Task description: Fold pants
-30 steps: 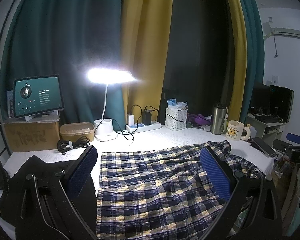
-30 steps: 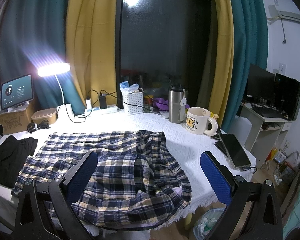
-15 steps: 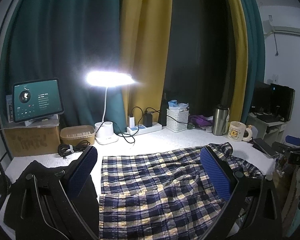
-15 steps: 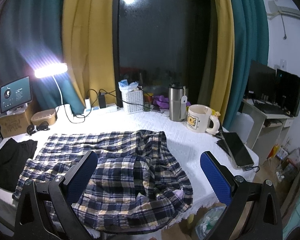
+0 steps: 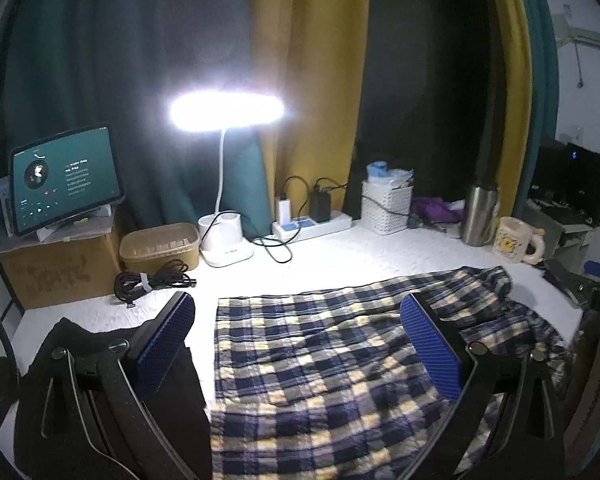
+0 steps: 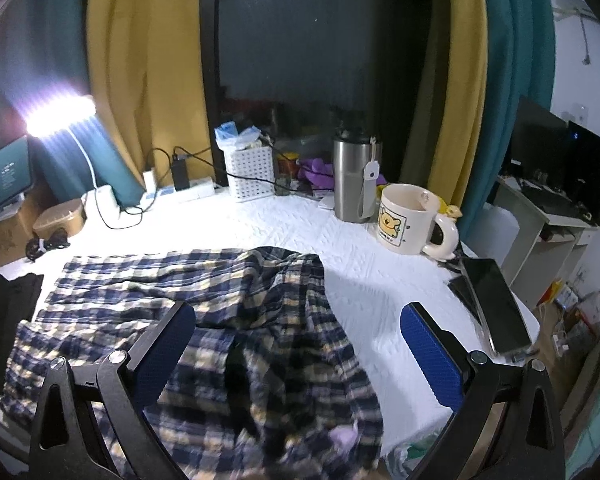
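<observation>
Pants: the plaid pants (image 5: 324, 364) look soft, light and floppy.
Hold: grab the rumpled waist end (image 6: 300, 360).
Tongs: left tongs (image 5: 300, 348) and right tongs (image 6: 300, 348) wide open, empty.

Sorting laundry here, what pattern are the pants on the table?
Navy, white and yellow plaid pants, clearest in the left wrist view.

Lit lamp (image 5: 226, 112), tablet (image 5: 66, 178), mug (image 6: 406, 218), steel tumbler (image 6: 354, 180).
</observation>
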Demonstrator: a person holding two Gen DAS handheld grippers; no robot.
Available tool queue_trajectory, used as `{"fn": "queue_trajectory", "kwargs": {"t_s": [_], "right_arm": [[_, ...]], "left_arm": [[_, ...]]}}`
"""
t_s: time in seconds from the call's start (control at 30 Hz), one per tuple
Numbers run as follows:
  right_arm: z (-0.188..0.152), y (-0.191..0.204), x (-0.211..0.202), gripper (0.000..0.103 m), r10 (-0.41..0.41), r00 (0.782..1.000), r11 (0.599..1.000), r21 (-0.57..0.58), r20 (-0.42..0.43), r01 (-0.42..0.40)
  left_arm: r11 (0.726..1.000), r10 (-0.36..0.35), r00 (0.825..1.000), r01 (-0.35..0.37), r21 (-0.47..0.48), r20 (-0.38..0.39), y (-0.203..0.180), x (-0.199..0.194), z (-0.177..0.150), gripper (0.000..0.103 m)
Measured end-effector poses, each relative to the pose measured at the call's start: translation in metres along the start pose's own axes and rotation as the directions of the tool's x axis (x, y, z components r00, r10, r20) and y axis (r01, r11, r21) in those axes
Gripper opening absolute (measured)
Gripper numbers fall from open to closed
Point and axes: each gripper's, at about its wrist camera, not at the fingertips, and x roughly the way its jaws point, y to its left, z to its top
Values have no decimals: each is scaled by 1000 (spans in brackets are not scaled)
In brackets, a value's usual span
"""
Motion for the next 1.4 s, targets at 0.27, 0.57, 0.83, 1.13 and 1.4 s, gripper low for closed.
{"fn": "queue_trajectory", "kwargs": {"t_s": [0.27,0.57,0.83,1.13,1.4], "right_arm": [[26,-21,62,102,57,996,998,39,-69,-54],[20,-36,144,58,167,954,982,132,-250,-138],[7,-24,170,25,156,931,988,57,-331,-146],[0,-47,181,25,24,926,1000,25,-376,-15],[17,-51,182,80,24,942,1000,27,-336,-16]], "left_arm": [[999,37,996,-36,5,-87,25,58,5,101],[999,49,982,-51,-6,-183,45,114,-2,101],[998,46,971,-52,-19,-234,46,132,-13,101],[997,72,955,-77,-7,-289,59,155,-24,101],[998,60,942,-60,8,-331,85,195,-19,101]]}}
